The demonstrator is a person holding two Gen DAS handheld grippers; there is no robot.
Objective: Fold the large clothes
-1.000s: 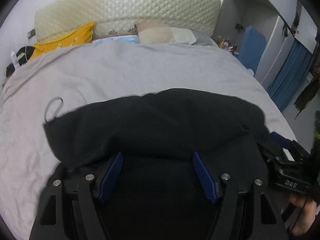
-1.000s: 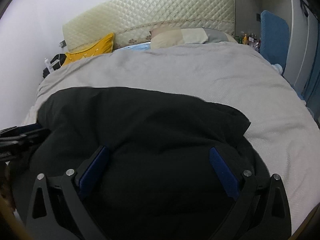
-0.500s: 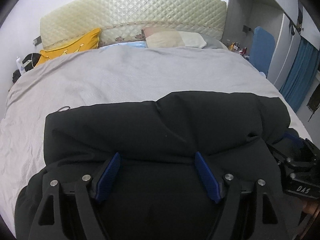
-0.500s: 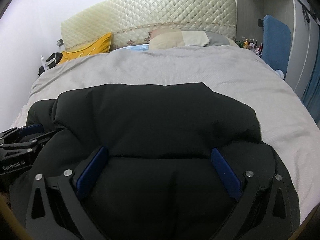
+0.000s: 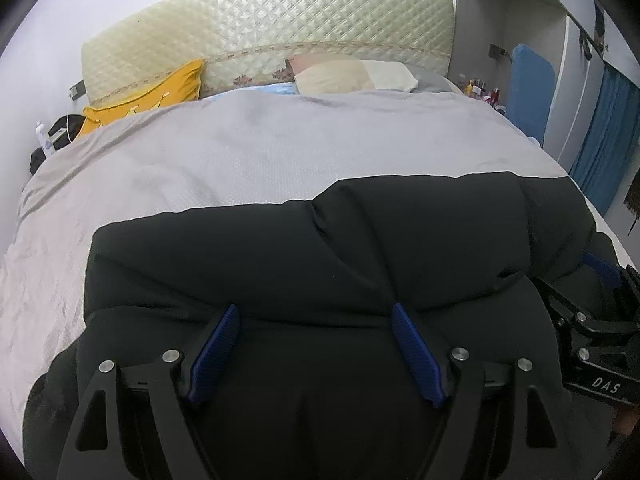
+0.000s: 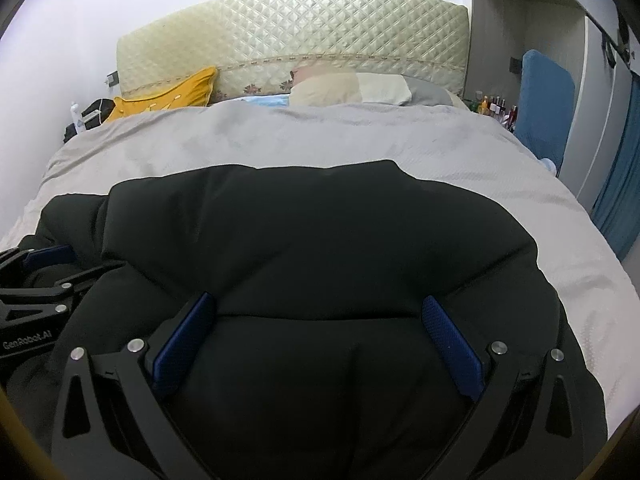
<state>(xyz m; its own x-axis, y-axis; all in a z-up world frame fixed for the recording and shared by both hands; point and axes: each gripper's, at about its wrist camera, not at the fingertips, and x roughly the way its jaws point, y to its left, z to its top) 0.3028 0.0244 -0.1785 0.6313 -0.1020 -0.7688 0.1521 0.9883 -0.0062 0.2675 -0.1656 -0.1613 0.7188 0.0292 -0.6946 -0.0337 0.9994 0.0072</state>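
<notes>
Black padded fabric fills the space between my spread blue pads: the left hand-held gripper [image 5: 314, 322] and the right hand-held gripper [image 6: 320, 312] both stand wide apart and grip nothing, with the black garment [image 6: 320, 248] lying under and between them at the foot of the bed [image 5: 280, 152]. Over the last second its far edge has slid up over the grey bedcover [image 6: 300, 140] and squared off, and the thin loop that showed at its left has gone from sight. I judge a fold has just been laid and now wants pressing flat. Beyond it lie the yellow cushion [image 5: 152, 96], the pillows [image 6: 352, 88] and the quilted headboard [image 5: 272, 36]. The near hem is cut off beneath my rigs, and dark cloth swallows its seams, so I cannot count the layers.
</notes>
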